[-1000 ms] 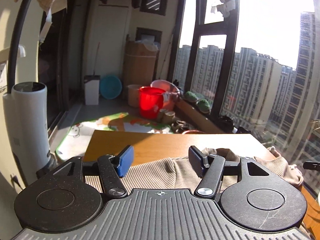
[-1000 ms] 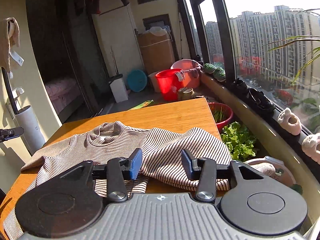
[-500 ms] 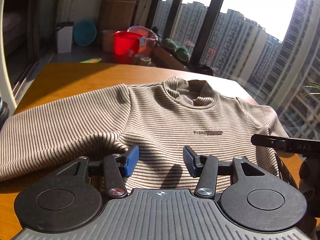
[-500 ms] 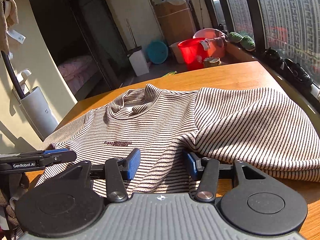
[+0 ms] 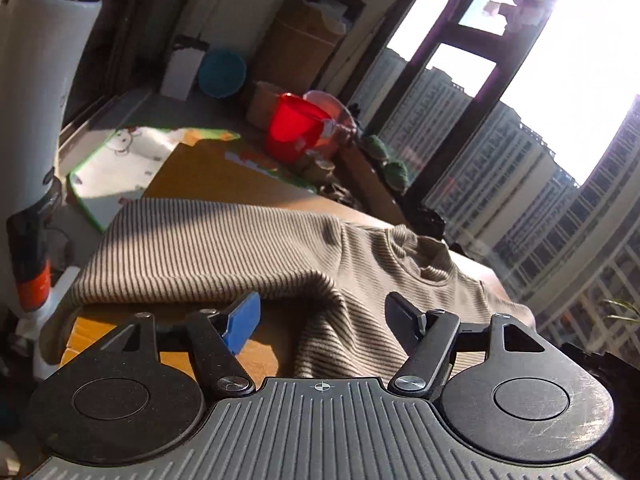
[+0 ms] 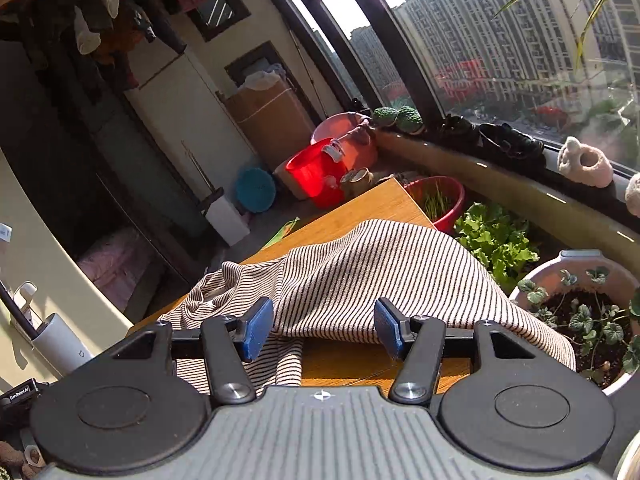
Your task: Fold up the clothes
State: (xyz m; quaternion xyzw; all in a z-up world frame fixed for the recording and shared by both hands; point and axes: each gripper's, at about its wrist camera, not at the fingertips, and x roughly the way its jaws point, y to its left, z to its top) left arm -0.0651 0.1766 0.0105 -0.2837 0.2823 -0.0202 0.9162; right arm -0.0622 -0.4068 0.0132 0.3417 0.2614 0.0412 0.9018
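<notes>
A brown-and-cream striped long-sleeve top [image 5: 248, 248] lies spread on the wooden table [image 5: 208, 172], collar at the far side. In the left wrist view its left sleeve drapes over the table edge. My left gripper [image 5: 322, 322] is open and empty, just above the shirt's near side by the left sleeve. In the right wrist view the same top [image 6: 360, 276] shows with its right sleeve running to the right. My right gripper [image 6: 322, 328] is open and empty, close over the sleeve's lower edge; bare table [image 6: 352, 360] shows below it.
A white cylindrical appliance [image 5: 36, 92] stands left of the table. A red bucket [image 5: 292, 128], a cardboard box [image 5: 296, 40] and a play mat [image 5: 132, 156] are on the floor beyond. Potted plants [image 6: 576, 308] and a red basin [image 6: 438, 200] sit right of the table by the window.
Both grippers have dropped lower and swung outward, the left toward the left sleeve, the right toward the right sleeve. Both views are now tilted. The jaws stay open.
</notes>
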